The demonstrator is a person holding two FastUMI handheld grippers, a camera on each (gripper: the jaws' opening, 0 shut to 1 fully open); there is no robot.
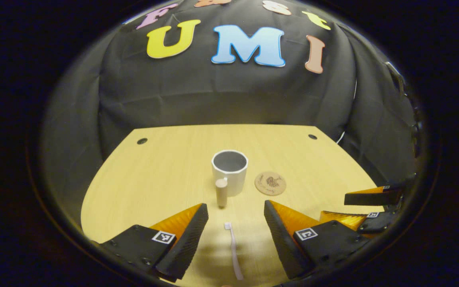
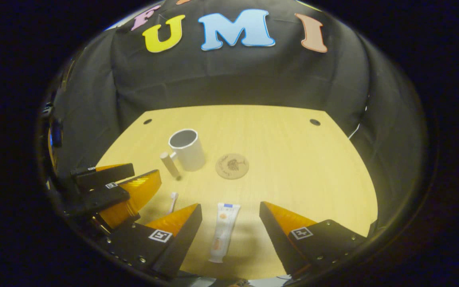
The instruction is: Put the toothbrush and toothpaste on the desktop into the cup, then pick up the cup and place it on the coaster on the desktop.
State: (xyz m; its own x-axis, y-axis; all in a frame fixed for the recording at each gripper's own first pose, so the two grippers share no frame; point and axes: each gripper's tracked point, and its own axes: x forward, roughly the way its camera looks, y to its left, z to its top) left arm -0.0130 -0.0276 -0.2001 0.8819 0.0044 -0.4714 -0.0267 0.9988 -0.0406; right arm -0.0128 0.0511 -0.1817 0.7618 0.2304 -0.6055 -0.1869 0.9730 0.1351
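While the toothbrush (image 1: 234,250) lies flat on the wooden desktop (image 1: 153,175), its long axis runs away from the left gripper view's camera, bristle head toward the cup (image 1: 230,171). It sits between the spread fingers of the left gripper (image 1: 236,221), touching neither. The cup stands upright mid-desk, its handle (image 1: 221,193) toward the camera, with the round coaster (image 1: 270,183) just beside it on the right. In the right gripper view, the toothpaste (image 2: 223,232) lies lengthwise between the wide-apart fingers of the right gripper (image 2: 230,218), its cap end nearest the camera and its flat end toward the coaster. Both grippers hover low, pointing across the desk toward the booth wall.
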